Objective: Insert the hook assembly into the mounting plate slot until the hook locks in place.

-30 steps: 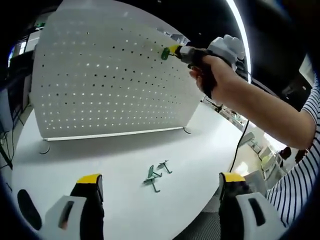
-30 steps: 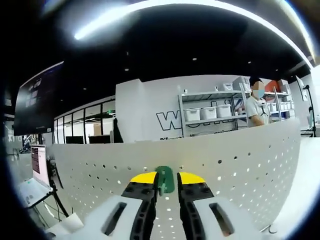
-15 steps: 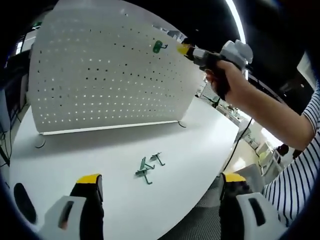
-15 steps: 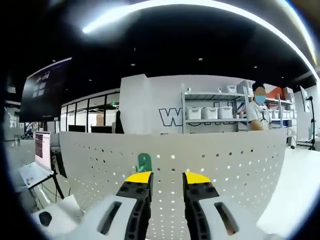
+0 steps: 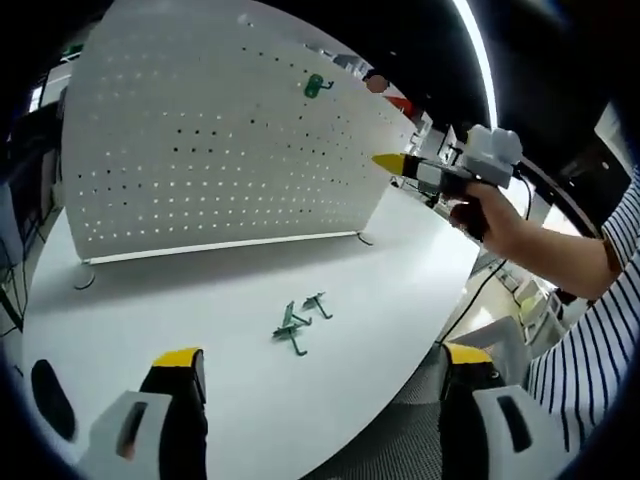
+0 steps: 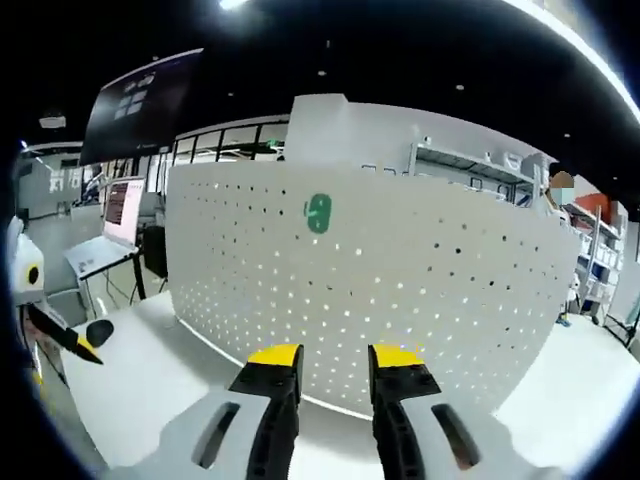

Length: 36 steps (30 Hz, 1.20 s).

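Observation:
A green hook [image 5: 317, 86] hangs high on the upright white pegboard [image 5: 200, 150]; from the other side of the table it appears as the green hook [image 6: 318, 213] on the pegboard [image 6: 420, 280]. My right gripper [image 6: 336, 356] is open, nothing between its yellow tips, and stands well back from the board. A hand holds that right gripper [image 5: 395, 163] off the board's right edge, below the hook. My left gripper [image 5: 322, 356] is wide open low over the round white table [image 5: 150, 310]. A few loose green hooks [image 5: 300, 322] lie ahead of it.
The left gripper [image 6: 75, 342] comes in at the left edge. The person's arm and striped sleeve [image 5: 590, 330] fill the right side, with a cable [image 5: 478, 300] hanging past the table edge. Behind the board are a monitor [image 6: 120, 205], shelves and a person [image 6: 562, 185].
The right gripper has let go of the green hook, which stays on the pegboard, and has pulled back and down from the board. The left gripper stays open over the table.

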Motion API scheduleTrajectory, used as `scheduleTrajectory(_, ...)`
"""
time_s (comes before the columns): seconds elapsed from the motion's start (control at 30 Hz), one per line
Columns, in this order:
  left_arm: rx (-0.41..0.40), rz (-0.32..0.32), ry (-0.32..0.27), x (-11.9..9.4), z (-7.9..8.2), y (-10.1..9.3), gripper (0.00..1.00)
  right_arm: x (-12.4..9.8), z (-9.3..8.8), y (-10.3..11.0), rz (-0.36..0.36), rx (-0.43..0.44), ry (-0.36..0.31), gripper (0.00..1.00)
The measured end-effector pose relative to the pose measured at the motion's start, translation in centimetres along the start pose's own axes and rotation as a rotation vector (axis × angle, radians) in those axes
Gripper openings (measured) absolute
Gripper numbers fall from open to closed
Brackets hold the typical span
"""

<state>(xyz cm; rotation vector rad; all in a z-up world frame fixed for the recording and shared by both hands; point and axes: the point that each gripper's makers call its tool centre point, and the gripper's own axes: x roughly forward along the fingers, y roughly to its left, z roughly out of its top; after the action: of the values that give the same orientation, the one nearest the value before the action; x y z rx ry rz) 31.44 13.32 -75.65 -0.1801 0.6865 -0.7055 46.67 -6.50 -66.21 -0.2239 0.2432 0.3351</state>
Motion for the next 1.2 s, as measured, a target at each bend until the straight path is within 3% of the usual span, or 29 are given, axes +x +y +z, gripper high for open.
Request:
scheduleTrajectory(0.1,0.010,-0.004,0.012,-0.1,-0.2,-0.2,1.00,-0.6,-2.1,0.3,0.015,0.038,0.064,0.28)
scheduleTrajectory(0.63,0.008,0.003,0.036,-0.6,-1.3,-0.1,1.00,-3.0,-8.7,4.0,0.110,0.076,0.251,0.38)
scheduleTrajectory(0.73,-0.002,0.008,0.039,-0.6,-1.6,0.2,1.00,-3.7,-10.0,5.0,0.150,0.124,0.305,0.40)
scheduleTrajectory(1.03,0.010,0.010,0.068,-0.3,-2.4,0.3,1.00,-5.8,-12.4,6.3,0.201,0.129,0.368,0.50)
scheduleTrajectory(1.1,0.007,0.007,0.073,-0.3,-2.6,0.3,1.00,-6.3,-12.5,6.2,0.211,0.135,0.351,0.51)
scheduleTrajectory(1.2,0.008,0.007,0.081,-0.3,-2.9,0.4,1.00,-7.2,-13.8,5.5,0.192,0.179,0.385,0.56)
